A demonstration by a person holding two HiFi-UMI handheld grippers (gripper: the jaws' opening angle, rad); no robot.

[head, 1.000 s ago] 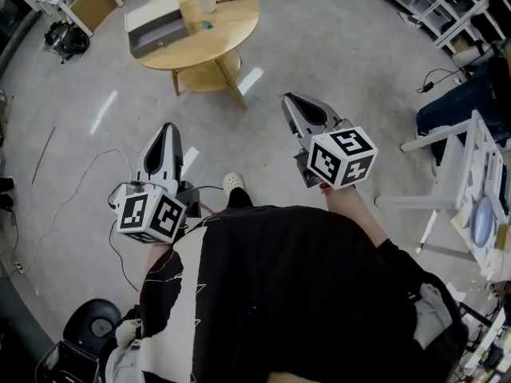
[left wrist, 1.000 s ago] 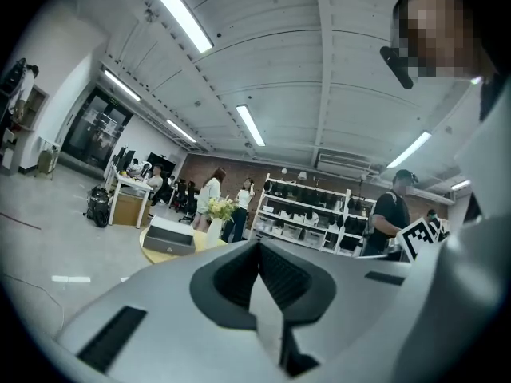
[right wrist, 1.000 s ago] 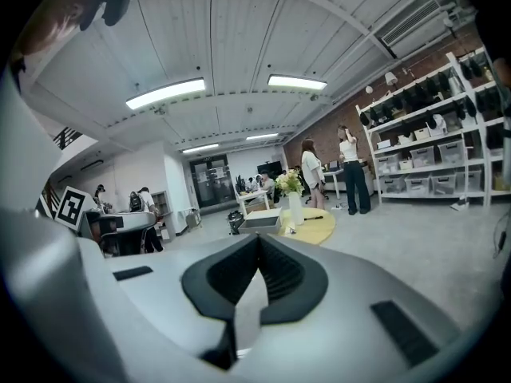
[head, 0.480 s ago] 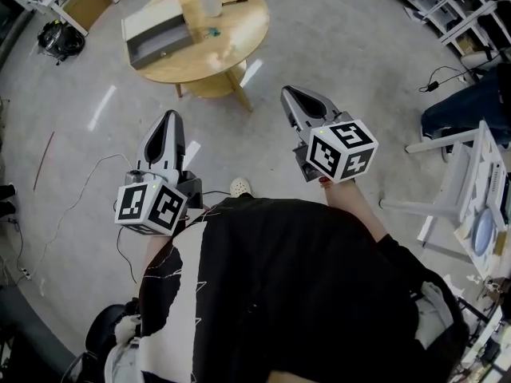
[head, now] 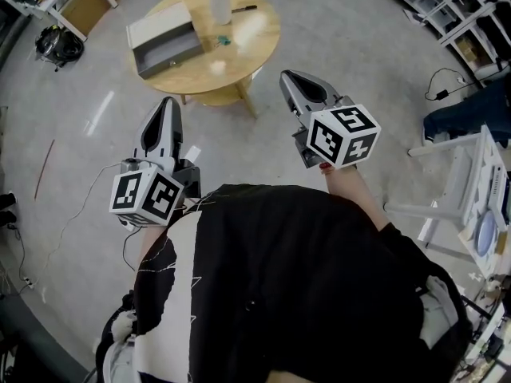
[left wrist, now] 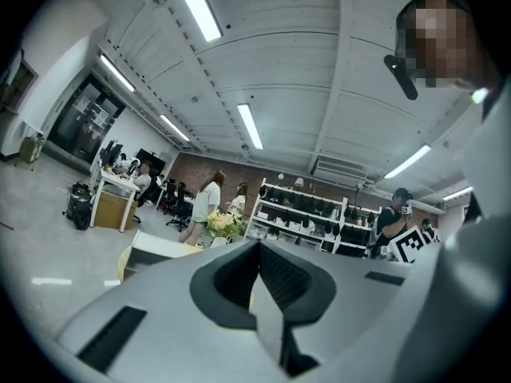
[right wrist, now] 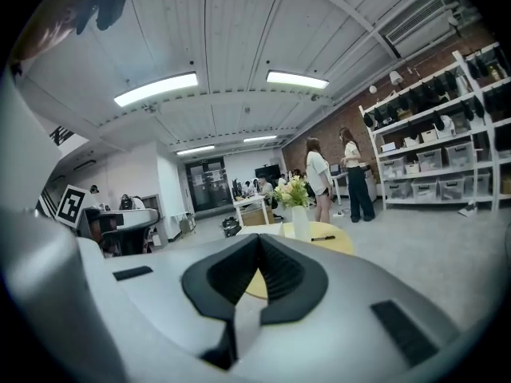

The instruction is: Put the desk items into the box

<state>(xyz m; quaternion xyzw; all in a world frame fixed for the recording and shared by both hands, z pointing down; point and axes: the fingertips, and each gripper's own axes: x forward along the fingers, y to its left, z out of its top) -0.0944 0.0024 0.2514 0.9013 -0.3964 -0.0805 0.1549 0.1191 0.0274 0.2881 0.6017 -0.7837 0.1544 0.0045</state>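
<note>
On the grey floor (head: 335, 22) seen in the head view, a round wooden surface (head: 239, 58) stands well ahead of the person. It carries an open grey box (head: 164, 45) at its left side, a white vase (head: 219, 3) with flowers at its far edge, a dark pen (head: 244, 9) just right of the vase, and a small teal item (head: 224, 40) near the box's right end. None of these lies in the box. The left tongs (head: 167, 104) and right tongs (head: 287, 76) are held in the air short of the surface, both pointing towards it and well apart from everything on it.

In the left gripper view, the left tongs (left wrist: 258, 244) are pressed together at the tips with nothing gripped. Beyond them show the box (left wrist: 156, 248), the flowers and shelves (left wrist: 311, 214).

In the right gripper view, the right tongs (right wrist: 257, 238) are likewise closed and empty. The vase (right wrist: 300, 223) and pen (right wrist: 322, 238) stand on the yellow surface (right wrist: 351, 244) ahead, with people (right wrist: 319, 178) behind.
</note>
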